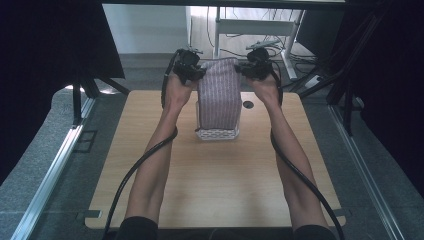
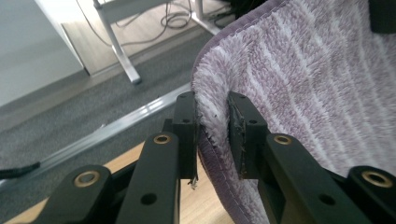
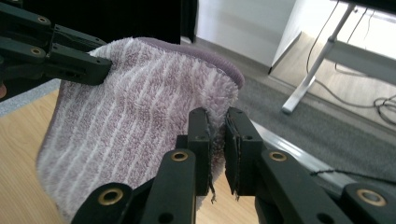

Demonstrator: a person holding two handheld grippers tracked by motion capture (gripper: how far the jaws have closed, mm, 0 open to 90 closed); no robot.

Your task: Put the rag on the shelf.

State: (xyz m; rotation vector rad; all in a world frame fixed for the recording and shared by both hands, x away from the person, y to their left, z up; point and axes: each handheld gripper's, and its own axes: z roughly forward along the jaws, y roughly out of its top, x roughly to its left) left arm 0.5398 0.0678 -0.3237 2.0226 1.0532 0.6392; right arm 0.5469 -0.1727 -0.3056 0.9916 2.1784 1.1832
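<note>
A purple towel with pale stripes hangs stretched between both grippers, above the far middle of the wooden table. My left gripper is shut on its upper left corner, and the fluffy towel edge sits pinched between the black jaws of that left gripper. My right gripper is shut on the upper right corner; in its own view the right gripper clamps the towel edge. The towel's lower end reaches down to a white basket.
The white basket stands on the table under the towel. A small dark round hole lies in the tabletop to its right. Beyond the far edge are grey carpet, a white desk frame with cables, and dark curtains on both sides.
</note>
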